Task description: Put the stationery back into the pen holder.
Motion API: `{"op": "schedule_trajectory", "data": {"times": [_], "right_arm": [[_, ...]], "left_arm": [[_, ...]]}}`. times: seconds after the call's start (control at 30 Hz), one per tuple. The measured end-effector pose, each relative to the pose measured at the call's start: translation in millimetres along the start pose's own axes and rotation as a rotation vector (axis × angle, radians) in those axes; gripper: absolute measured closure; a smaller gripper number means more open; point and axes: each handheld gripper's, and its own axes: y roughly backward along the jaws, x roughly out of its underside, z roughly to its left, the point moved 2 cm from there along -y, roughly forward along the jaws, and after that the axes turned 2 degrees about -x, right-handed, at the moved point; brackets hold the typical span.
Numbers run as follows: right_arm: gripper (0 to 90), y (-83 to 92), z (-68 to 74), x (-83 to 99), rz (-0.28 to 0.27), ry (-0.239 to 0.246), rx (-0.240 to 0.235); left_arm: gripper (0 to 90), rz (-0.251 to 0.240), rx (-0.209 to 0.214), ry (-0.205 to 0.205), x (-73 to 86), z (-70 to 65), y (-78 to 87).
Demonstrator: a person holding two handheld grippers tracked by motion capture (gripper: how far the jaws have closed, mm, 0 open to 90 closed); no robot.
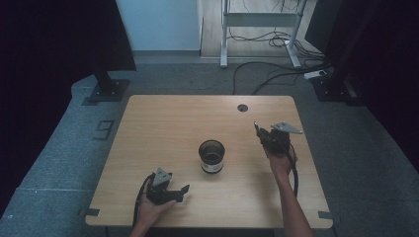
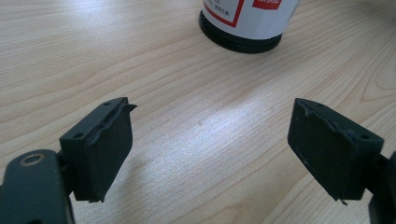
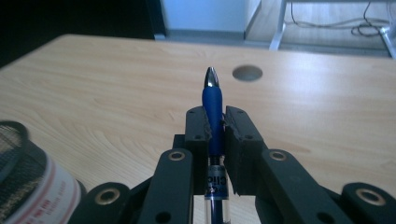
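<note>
Your right gripper (image 3: 215, 133) has its jaws clamped tight on a blue pen (image 3: 212, 105), the pads pressing the barrel from both sides while the silver tip sticks out past them toward the far edge of the table (image 1: 163, 118) and the cable hole (image 3: 247, 73); from above you hold it raised above the right edge, roughly midway along that edge, though the pen itself is too small there to make out more than a thin sliver. Your left gripper (image 2: 210, 149) rests low near the front edge, left of centre, and its jaws stand wide apart with bare wood between them, gripping nothing. The mesh pen cup (image 1: 212, 156) with the white and red label stands upright near the table's centre, well apart from both grippers
</note>
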Motion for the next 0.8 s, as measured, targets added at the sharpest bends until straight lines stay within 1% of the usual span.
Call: {"op": "schedule_trajectory", "data": {"times": [0.17, 0.43, 0.57, 0.8], "right_arm": [[78.8, 11.8, 6.4, -10.2, -0.056, -0.001, -0.019], [78.8, 24.4, 24.6, -27.2, -0.111, 0.035, -0.063], [78.8, 29.3, 34.8, -35.9, -0.136, 0.042, -0.091], [78.8, 33.7, 51.9, -49.4, -0.167, 0.072, -0.117]], "left_arm": [[14.2, -0.001, 0.001, 0.001, 0.1, 0.7, 0.3], [14.3, 0.0, 0.003, 0.004, 0.1, 0.1, -0.1], [14.3, 0.0, 0.005, 0.003, 0.1, 0.3, 0.0], [14.3, -0.001, 0.006, 0.004, -0.1, 0.3, 0.3]]}}
